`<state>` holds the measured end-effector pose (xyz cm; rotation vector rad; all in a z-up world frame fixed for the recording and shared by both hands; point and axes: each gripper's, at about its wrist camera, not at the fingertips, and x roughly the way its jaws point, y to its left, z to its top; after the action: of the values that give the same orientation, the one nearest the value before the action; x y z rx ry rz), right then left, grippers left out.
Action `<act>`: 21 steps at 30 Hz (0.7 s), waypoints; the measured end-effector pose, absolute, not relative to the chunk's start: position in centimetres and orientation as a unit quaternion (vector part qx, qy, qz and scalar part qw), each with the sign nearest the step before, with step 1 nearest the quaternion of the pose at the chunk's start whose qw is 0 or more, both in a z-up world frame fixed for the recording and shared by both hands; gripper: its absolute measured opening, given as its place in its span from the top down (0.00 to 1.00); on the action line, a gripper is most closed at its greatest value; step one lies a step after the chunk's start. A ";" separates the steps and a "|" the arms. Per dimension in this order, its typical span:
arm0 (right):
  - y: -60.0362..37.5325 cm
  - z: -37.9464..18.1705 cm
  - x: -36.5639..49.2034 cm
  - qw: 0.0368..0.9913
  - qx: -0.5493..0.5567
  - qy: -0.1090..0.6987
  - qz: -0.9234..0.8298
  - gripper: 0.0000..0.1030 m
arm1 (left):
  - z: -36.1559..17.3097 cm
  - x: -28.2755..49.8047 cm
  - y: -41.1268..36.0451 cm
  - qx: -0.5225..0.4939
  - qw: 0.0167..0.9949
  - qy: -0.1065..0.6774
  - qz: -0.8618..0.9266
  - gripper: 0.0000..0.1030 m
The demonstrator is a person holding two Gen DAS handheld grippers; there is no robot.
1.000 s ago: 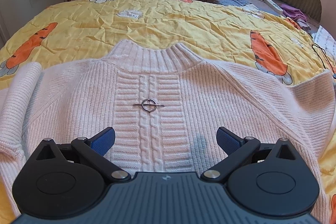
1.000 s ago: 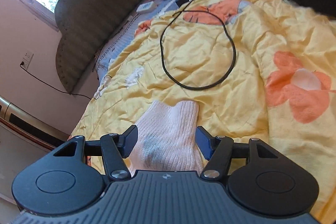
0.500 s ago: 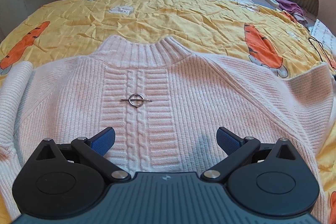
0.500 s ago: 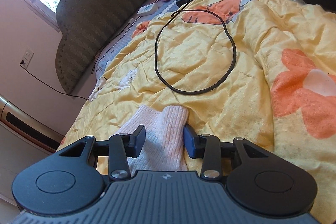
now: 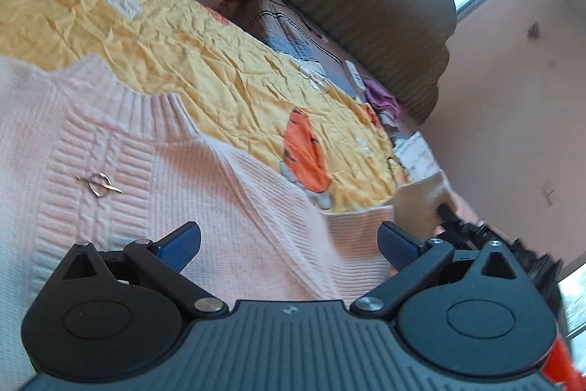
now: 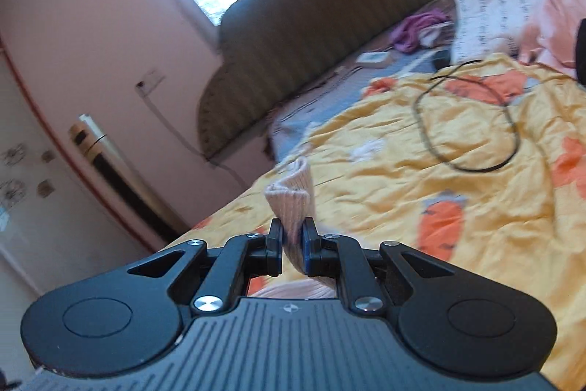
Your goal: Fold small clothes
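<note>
My right claw [image 6: 292, 240] just closed and is pinching the pink sweater's cuff [image 6: 291, 198], lifted off the bed [image 6: 421, 207]. Left claw [image 5: 289, 242] is spread wide over the sweater [image 5: 146, 171] lying flat.

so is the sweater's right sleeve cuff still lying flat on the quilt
No, lifted. The right gripper, whose jaws have just been closing, pinches the pink sleeve cuff, which stands above the yellow quilt.

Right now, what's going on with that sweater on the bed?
A person is folding a pale pink knit sweater spread on the yellow quilt. The right gripper has just closed on the sleeve cuff, which now stands lifted off the quilt. The left gripper hovers open over the sweater's body, holding nothing.
</note>
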<state>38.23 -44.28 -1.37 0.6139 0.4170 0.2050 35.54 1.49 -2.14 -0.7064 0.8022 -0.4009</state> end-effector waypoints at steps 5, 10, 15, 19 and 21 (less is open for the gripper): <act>-34.7 -1.2 34.7 0.906 0.288 0.224 0.215 0.87 | -5.5 36.7 1.0 -0.448 0.764 0.395 -0.245 0.00; -28.6 -4.5 33.1 0.878 0.283 0.293 0.251 0.87 | -8.6 36.5 0.7 -0.514 0.716 0.414 -0.227 0.00; -26.3 -5.1 31.6 0.864 0.291 0.309 0.270 0.87 | -9.5 36.4 0.2 -0.524 0.712 0.425 -0.195 0.02; -25.2 -4.4 31.1 0.859 0.288 0.309 0.291 0.88 | -10.2 37.1 0.0 -0.531 0.693 0.452 -0.183 0.47; -24.7 -4.3 30.7 0.864 0.271 0.309 0.292 0.88 | -10.8 37.9 -0.6 -0.515 0.695 0.473 -0.166 0.47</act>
<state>30.73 -24.69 -4.26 0.5689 0.6479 0.6118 37.93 -0.64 -10.77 -1.1498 1.0548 -0.3708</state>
